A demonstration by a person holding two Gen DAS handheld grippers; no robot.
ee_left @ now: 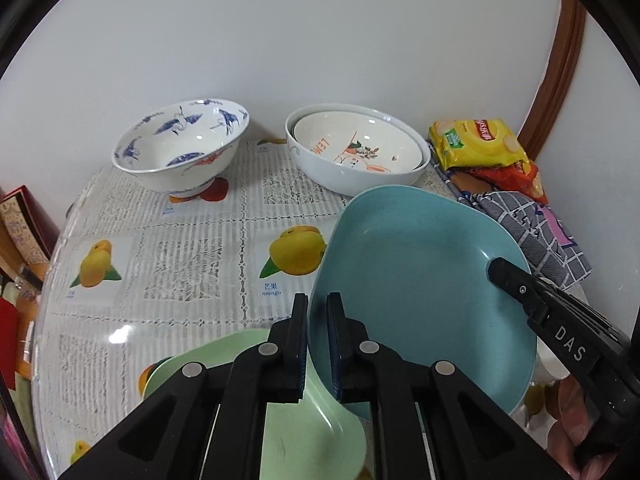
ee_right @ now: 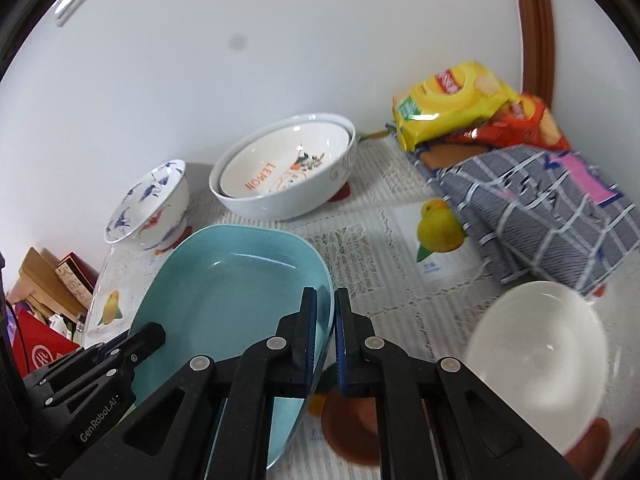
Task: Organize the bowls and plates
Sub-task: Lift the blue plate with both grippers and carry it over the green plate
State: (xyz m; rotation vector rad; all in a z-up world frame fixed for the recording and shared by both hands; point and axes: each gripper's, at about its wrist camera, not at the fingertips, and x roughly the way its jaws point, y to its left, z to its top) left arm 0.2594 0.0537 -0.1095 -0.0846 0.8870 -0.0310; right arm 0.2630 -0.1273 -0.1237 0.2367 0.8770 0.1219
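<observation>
A blue squarish plate (ee_left: 420, 280) is held tilted above the table by both grippers. My left gripper (ee_left: 317, 312) is shut on its left rim. My right gripper (ee_right: 326, 308) is shut on its right rim (ee_right: 324, 300); it also shows in the left wrist view (ee_left: 520, 288). A green plate (ee_left: 304, 432) lies on the table under the left gripper. A blue-crane bowl (ee_left: 180, 148) stands at the back left. A "LEMON" bowl (ee_left: 356, 144) sits nested in a larger white bowl (ee_left: 352, 178) at the back. A plain white bowl (ee_right: 540, 364) is at the right.
Yellow (ee_right: 448, 100) and red (ee_right: 528, 124) snack bags and a folded grey checked cloth (ee_right: 540, 208) lie at the back right by the wall. The round table has a glass top over a fruit-print cloth (ee_left: 192, 248). Boxes (ee_right: 48, 288) stand beyond its left edge.
</observation>
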